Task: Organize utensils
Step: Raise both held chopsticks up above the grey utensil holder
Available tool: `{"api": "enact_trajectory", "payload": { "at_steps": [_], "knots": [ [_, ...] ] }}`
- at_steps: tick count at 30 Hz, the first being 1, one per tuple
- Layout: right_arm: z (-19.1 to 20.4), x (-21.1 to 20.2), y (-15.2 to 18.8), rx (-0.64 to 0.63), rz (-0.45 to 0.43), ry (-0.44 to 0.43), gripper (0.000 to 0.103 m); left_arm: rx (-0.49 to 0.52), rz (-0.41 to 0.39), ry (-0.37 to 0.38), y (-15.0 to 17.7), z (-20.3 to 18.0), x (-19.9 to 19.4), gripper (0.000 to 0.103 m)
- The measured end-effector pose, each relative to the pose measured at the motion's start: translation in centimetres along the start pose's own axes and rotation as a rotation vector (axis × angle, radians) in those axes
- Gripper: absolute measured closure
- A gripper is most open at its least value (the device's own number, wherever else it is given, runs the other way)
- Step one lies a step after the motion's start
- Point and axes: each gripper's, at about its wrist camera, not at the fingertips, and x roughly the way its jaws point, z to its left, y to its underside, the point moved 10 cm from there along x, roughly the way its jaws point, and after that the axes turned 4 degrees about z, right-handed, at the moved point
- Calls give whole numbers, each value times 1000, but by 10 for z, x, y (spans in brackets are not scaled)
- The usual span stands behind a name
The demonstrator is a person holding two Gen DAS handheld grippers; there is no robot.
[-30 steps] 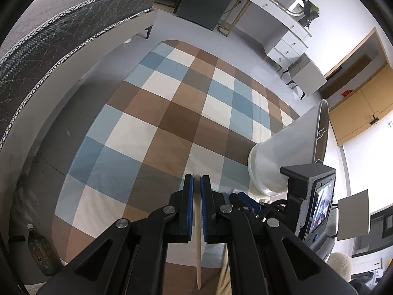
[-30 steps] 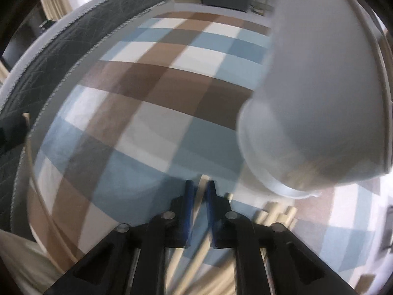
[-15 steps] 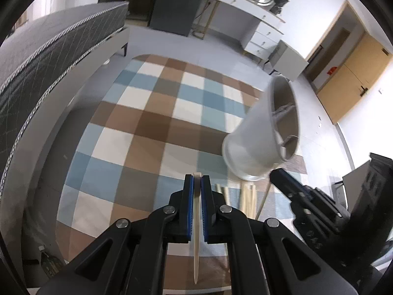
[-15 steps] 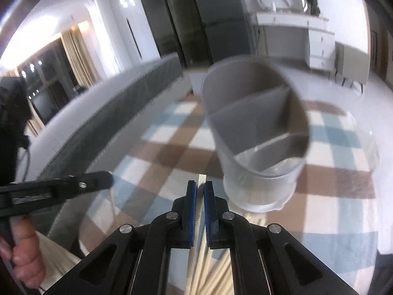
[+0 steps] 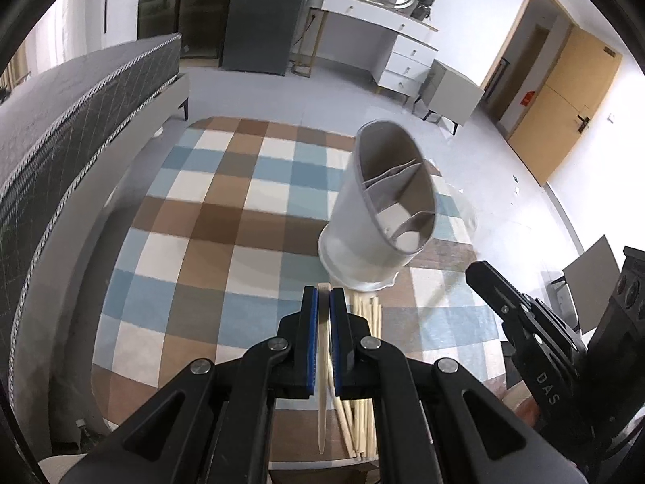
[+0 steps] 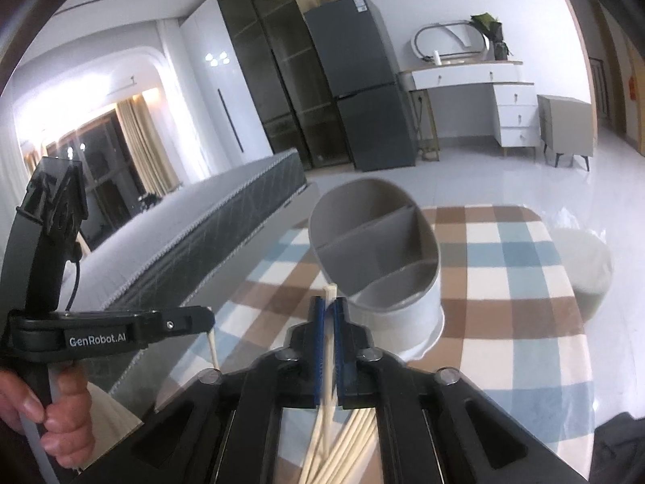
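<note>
Both views have been tipped up since a second ago — each tool, left tool (image 5: 323, 302) and right tool (image 6: 330, 314), is pinched on one chopstick (image 5: 322, 363) so it can be dropped into the holder (image 5: 383, 209).

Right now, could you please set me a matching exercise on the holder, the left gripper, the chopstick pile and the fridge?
Things:
1. holder
2. left gripper
3. chopstick pile
4. fridge

States:
A. lying flat, loose
B. shut on a chopstick
C. dark, by the far wall
D. upright, divided inside

Pairs: 1-D, 2-B, 3-A, 4-C
</note>
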Motion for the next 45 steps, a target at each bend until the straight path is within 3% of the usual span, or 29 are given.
{"api": "enact_trajectory", "payload": {
  "at_steps": [4,7,11,14,17,19,20,24,28,33,37,40,42,44,45],
  "knots": [
    [-5,-9,-11,10,-22,-20,103,27,-34,0,-15,-13,-11,102],
    [-10,-2,-9,21,11,-36,103,48,-59,-13,-25,-18,-16,102],
    [-30,14,13,91,129,-47,103,35,-65,-6,-24,-12,-14,102],
    [-62,24,31,183,210,-9,100,23,-56,-13,-21,-5,-6,102],
    [-93,40,49,219,356,2,97,-10,-41,-1,-18,4,3,102],
    [-100,48,59,134,446,-17,89,-25,-34,3,-16,9,7,102],
    [-101,51,65,66,504,-28,78,-35,-32,8,-15,12,9,102],
    [-84,50,94,-268,667,-80,68,-60,-19,20,-12,19,15,102],
    [-42,53,136,-607,810,-178,69,-56,-16,-2,-11,24,19,102],
    [7,70,168,-910,861,-248,73,-40,-33,-14,-10,27,13,102],
    [3,87,186,-1069,947,-210,73,-45,-19,-13,-7,33,16,102],
    [4,92,184,-1082,983,-227,75,-47,-12,-12,-7,36,17,102],
    [7,92,183,-1094,996,-249,81,-47,-11,-10,-8,36,17,102],
    [11,94,181,-1116,993,-262,96,-47,-6,-5,-8,36,19,102],
    [12,95,179,-1110,984,-256,97,-45,-4,-6,-7,36,19,102]
  ]
}}
